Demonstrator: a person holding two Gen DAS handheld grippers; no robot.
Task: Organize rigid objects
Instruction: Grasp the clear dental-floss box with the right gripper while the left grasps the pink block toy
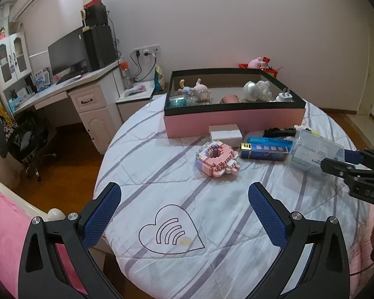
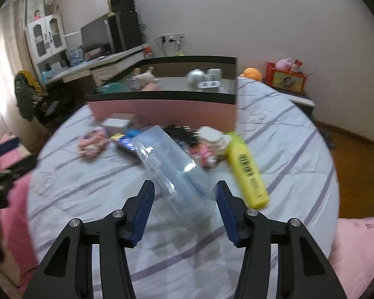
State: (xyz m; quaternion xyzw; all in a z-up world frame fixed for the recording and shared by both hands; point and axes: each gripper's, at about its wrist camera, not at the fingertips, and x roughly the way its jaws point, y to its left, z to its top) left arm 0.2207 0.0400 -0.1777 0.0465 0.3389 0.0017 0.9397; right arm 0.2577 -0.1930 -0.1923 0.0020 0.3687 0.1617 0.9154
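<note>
Right jaws closing on clear case

My right gripper point(image 2: 184, 191) straddles the clear case point(image 2: 172, 164) on the bed point(image 2: 274, 129); contact unconfirmed. Left gripper point(image 1: 184, 199) gapes empty, in reserve.

The bed cover point(image 1: 162, 174) is matt quilted cloth, striped, its seams puckered; the clear box point(image 2: 172, 164) at its 12 o'clock in the right wrist view is glossy transparent plastic catching highlights; the yellow bottle point(image 2: 246, 172) at the clear box's 3 o'clock looks like smooth plastic; the pink brick model point(image 1: 217, 158) is studded plastic; the storage box point(image 1: 234, 119) has matt pink card-like walls; the pads point(image 1: 102, 214) are blue, rough and dimpled, on matt black arms with shiny metal screws; the floor point(image 1: 69, 174) is polished wood.
</note>
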